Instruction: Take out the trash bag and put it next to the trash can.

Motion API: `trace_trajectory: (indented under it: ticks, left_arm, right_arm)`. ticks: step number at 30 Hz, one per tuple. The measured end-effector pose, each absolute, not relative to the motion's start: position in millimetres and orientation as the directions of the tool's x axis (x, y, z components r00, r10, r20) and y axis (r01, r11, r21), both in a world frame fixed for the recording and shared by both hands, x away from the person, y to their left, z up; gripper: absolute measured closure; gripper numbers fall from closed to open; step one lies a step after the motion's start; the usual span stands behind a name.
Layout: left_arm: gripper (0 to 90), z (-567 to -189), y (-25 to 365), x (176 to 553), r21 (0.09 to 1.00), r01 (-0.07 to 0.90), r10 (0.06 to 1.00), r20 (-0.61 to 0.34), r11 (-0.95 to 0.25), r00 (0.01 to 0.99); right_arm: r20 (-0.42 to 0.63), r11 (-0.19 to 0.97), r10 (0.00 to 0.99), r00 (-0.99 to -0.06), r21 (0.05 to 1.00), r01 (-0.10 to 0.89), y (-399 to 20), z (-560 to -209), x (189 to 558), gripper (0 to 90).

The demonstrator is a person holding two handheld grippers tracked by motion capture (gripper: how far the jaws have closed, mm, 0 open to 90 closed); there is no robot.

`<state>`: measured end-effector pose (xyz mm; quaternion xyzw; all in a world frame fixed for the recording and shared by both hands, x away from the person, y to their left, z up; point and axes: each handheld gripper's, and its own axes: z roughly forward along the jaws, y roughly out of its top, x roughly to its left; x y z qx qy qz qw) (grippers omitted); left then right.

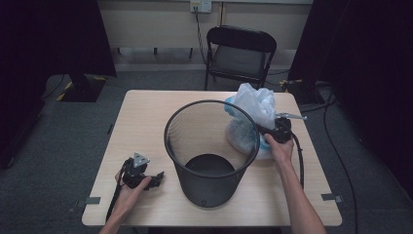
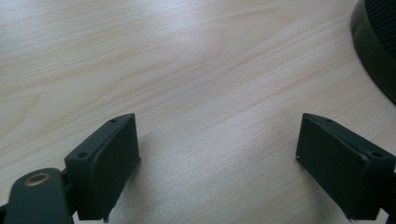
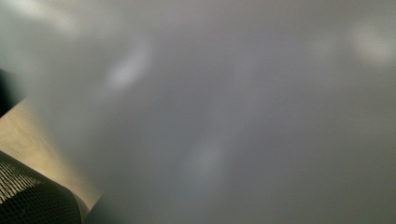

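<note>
A black mesh wastebasket (image 1: 209, 146) stands upright in the middle of the wooden table (image 1: 141, 112). A white and pale blue plastic bag (image 1: 253, 114) rises bunched up just right of the basket's rim. My right gripper (image 1: 265, 129) reaches into the bag from the right and holds it up. In the right gripper view the bag (image 3: 224, 112) is a grey blur across the lens, hiding the jaws, with the basket's mesh (image 3: 28, 198) at the lower left. My left gripper (image 1: 155, 179) rests low on the table left of the basket, open and holding nothing (image 2: 218, 122). The basket's base (image 2: 378, 46) is at that view's right edge.
A black folding chair (image 1: 239, 53) stands behind the table's far edge. Cables run over the grey floor at the right (image 1: 336, 141). Bare tabletop lies left of the basket and along the front edge. Dark curtains hang at both sides.
</note>
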<state>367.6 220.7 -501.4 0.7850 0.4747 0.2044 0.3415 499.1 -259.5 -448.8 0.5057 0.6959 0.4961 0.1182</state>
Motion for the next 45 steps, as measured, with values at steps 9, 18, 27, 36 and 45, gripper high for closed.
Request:
trace_trajectory:
  ticks: [9,18,27,36,45]
  left_arm:
    - [10.8,-501.7,219.0,368.7,0.729,0.609,0.888,-0.005,-0.312,0.461]
    - [10.2,-501.7,218.8,368.9,0.728,0.610,0.888,-0.005,-0.312,0.460]
    - [10.2,-501.7,218.8,368.9,0.728,0.610,0.888,-0.006,-0.312,0.461]
    - [8.2,-501.9,217.4,369.4,0.725,0.614,0.887,-0.006,-0.314,0.461]
    - [8.1,-501.9,217.3,369.4,0.725,0.613,0.888,-0.006,-0.313,0.461]
  right_arm:
    - [0.328,-0.016,0.849,-0.415,0.800,0.600,-259.8,-469.2,503.2,80.8]
    - [0.286,-0.034,0.900,-0.329,0.798,0.602,-260.4,-463.9,530.4,80.8]
    - [0.339,-0.058,0.872,-0.354,0.789,0.612,-262.8,-457.0,531.0,56.6]
    - [0.361,-0.069,0.849,-0.386,0.801,0.595,-267.1,-435.6,517.4,30.1]
    - [0.335,-0.060,0.855,-0.396,0.822,0.566,-276.5,-415.8,499.7,21.8]
